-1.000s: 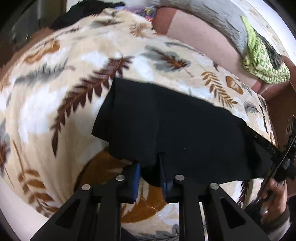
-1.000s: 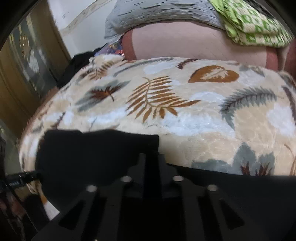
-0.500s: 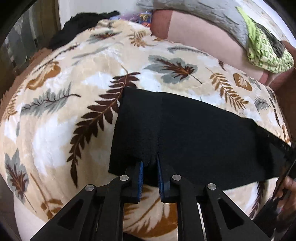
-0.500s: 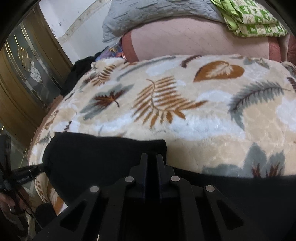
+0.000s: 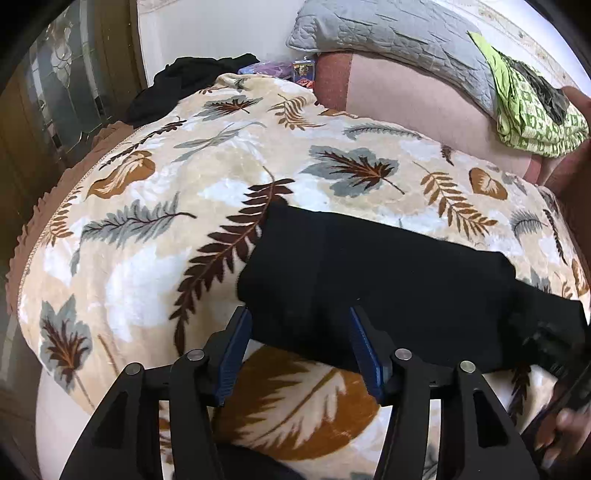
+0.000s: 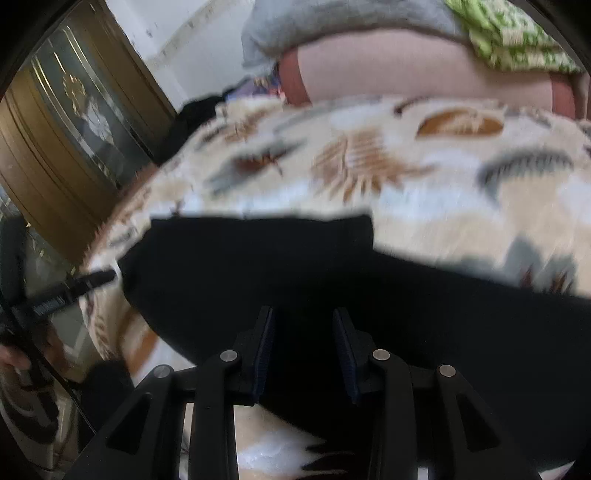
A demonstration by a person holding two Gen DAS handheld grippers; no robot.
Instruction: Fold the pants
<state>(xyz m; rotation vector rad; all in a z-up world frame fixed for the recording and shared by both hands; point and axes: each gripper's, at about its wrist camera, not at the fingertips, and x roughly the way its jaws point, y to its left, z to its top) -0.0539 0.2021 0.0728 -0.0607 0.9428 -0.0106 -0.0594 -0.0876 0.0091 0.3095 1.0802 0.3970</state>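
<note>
The black pants [image 5: 388, 280] lie folded into a flat band across the leaf-print blanket [image 5: 155, 258]. My left gripper [image 5: 300, 334] hovers at their near left edge. Its jaws are opening, and the hem lies loose between the blue pads [image 5: 236, 350] without being pressed. In the blurred right wrist view the pants [image 6: 258, 266] fill the lower middle. My right gripper [image 6: 304, 334] stands over them with its jaws opening. Dark cloth shows in the gap, and its pads [image 6: 266, 347] are apart from it. A hand [image 5: 561, 424] carries the right gripper at the pants' right end.
A grey quilted pillow [image 5: 388, 33] and a green patterned cloth [image 5: 528, 110] rest on a pink bolster [image 5: 406, 99] at the back. Another black garment [image 5: 184, 85] lies at the far left corner. A wooden cabinet with glass [image 6: 74, 129] stands left of the bed.
Both grippers were shut on the pants' near edge and have now opened and let it go. The pants have settled flat on the blanket. The left gripper has drawn up and back.
</note>
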